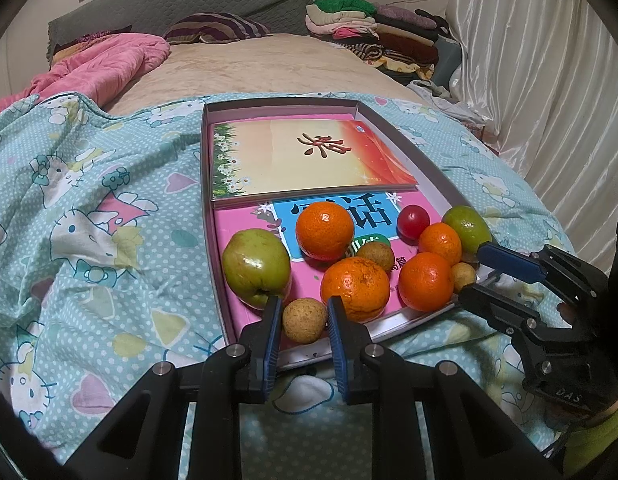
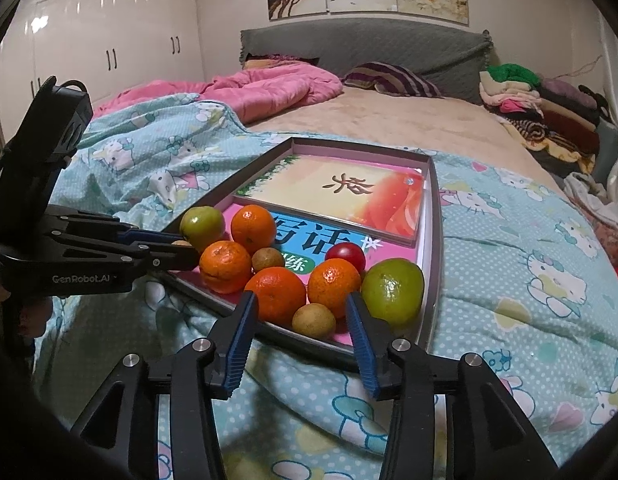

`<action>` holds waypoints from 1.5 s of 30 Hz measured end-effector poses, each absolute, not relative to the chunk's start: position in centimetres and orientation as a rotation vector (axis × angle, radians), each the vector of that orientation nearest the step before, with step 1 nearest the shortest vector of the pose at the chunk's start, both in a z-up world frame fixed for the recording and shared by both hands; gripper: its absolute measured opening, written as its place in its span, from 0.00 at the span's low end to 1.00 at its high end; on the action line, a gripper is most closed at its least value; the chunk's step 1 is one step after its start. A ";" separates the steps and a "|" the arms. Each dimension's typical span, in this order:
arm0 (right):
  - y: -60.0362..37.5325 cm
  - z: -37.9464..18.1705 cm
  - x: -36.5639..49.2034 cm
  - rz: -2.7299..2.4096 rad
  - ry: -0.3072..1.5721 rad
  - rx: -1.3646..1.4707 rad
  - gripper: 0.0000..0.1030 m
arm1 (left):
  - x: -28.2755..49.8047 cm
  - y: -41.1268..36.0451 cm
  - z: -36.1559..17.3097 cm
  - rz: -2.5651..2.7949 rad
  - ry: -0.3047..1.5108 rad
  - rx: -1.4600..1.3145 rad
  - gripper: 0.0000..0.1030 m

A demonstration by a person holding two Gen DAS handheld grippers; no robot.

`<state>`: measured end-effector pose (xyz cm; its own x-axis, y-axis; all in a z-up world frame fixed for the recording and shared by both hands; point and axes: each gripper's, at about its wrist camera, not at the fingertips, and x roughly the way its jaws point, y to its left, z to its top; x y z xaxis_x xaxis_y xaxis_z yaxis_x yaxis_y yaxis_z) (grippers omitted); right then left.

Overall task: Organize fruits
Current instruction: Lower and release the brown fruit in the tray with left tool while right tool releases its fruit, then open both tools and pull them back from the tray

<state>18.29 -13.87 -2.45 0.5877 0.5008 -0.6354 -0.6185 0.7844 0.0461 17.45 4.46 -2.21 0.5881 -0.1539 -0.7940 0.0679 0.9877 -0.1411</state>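
Our left gripper [image 1: 302, 320] pinches a small round tan longan [image 1: 304, 320] at the near edge of the shallow grey cardboard tray [image 1: 405, 152]. Our right gripper [image 2: 301, 322] stands spread, another tan longan [image 2: 313, 321] loose between its fingers at the tray's near rim. We judge sorting is underway; next the left must lift clear of the neighbouring oranges [image 1: 355, 289].

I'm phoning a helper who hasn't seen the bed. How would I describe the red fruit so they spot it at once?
On the Hello Kitty bedsheet lies a shallow grey tray holding books and fruit. On the pink book, beside the far green fruit, sits the small red fruit. It is the only red, glossy one; its neighbours are orange, green or brown.
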 end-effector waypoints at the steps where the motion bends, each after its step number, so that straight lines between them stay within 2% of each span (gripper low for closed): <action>1: -13.9 -2.4 18.2 0.655 0.679 -0.187 0.49 | 17.4 4.5 -2.2 -0.129 0.933 -0.100 0.23; 14: -14.3 -2.0 17.4 0.635 0.654 -0.181 0.56 | 16.7 3.7 -1.8 -0.141 0.925 -0.092 0.24; 16: -14.5 -1.8 17.3 0.630 0.650 -0.176 0.59 | 16.4 3.5 -1.5 -0.148 0.920 -0.094 0.26; 22: -15.1 -1.4 16.9 0.605 0.641 -0.160 0.61 | 15.4 3.1 -0.5 -0.152 0.890 -0.088 0.34; 27: -15.8 -0.5 15.8 0.576 0.609 -0.151 0.69 | 14.0 3.3 0.5 -0.137 0.862 -0.100 0.54; 30: -16.4 -0.3 14.6 0.562 0.593 -0.129 0.71 | 13.1 3.2 1.2 -0.126 0.837 -0.102 0.61; 45: -17.2 -0.5 9.8 0.538 0.548 -0.109 0.78 | 7.7 3.1 0.1 -0.026 0.792 -0.169 0.88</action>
<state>9.80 -17.17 -0.45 0.7198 0.4570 -0.5225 -0.5139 0.8568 0.0416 7.71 3.15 0.13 0.7028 -0.0865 -0.7061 -0.0402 0.9861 -0.1609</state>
